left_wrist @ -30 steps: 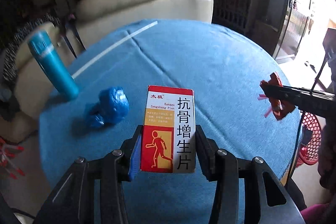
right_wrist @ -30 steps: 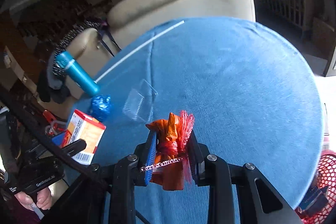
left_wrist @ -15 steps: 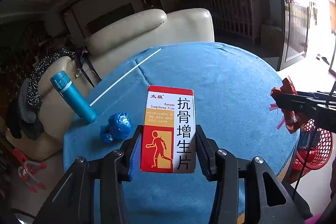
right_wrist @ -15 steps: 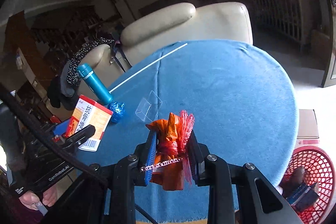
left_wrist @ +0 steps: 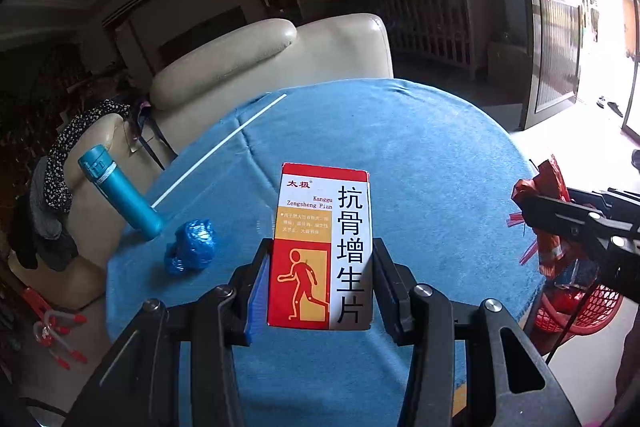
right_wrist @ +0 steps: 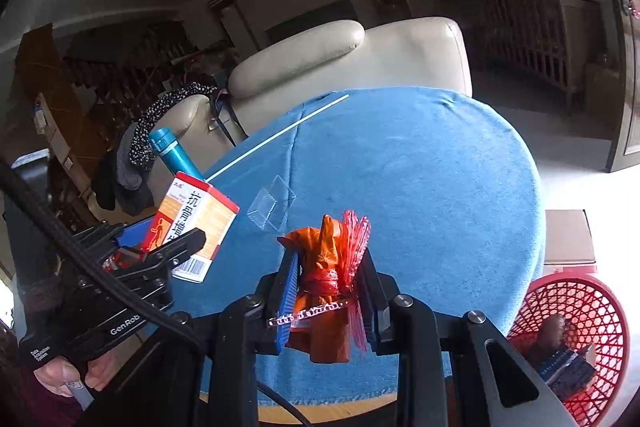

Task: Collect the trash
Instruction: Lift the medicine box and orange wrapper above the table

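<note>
My left gripper is shut on a red, white and orange medicine box, held upright above the near edge of the round blue table. The box also shows in the right wrist view. My right gripper is shut on a bundle of orange and red plastic wrappers, held above the table's near right edge; it shows in the left wrist view. A red mesh trash basket stands on the floor at the lower right with some trash inside.
A crumpled blue plastic ball, a teal bottle and a clear plastic tray lie on the table's left part. A white stick lies across the far side. A cream sofa stands behind. A cardboard box sits beside the basket.
Both grippers have pulled back and up from the table with their loads still held. More of the room and the red basket now show.
</note>
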Demonstrator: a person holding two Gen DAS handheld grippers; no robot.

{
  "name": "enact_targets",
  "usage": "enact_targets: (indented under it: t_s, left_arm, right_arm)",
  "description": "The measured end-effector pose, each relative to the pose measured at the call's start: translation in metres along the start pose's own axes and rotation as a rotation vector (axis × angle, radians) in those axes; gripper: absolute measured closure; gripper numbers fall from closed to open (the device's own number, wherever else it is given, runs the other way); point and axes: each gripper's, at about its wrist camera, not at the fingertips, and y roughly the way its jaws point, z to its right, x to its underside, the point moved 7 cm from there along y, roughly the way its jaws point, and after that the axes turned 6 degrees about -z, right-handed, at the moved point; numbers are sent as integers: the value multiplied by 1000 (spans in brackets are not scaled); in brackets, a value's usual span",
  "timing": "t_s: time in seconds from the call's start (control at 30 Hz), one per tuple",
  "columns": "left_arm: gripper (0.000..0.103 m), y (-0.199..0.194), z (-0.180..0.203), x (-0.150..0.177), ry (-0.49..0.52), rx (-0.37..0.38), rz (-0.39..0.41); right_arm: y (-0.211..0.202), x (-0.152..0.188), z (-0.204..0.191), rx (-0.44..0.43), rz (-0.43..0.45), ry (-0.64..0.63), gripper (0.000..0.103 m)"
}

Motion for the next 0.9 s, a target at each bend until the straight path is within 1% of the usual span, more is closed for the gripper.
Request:
enact_targets:
  t_s: [0.33,0.63,0.9]
  left_arm:
    - [55,10,26,-6,25,17,-20]
    - [55,20,36,-10,30,25,-47]
    - [55,20,38,-17,41,27,-37]
  right_arm:
    - [-11,8,22,21,34,6,73]
    - [-14,7,33,27,47,15,73]
    - [-16,6,35,21,58,26,73]
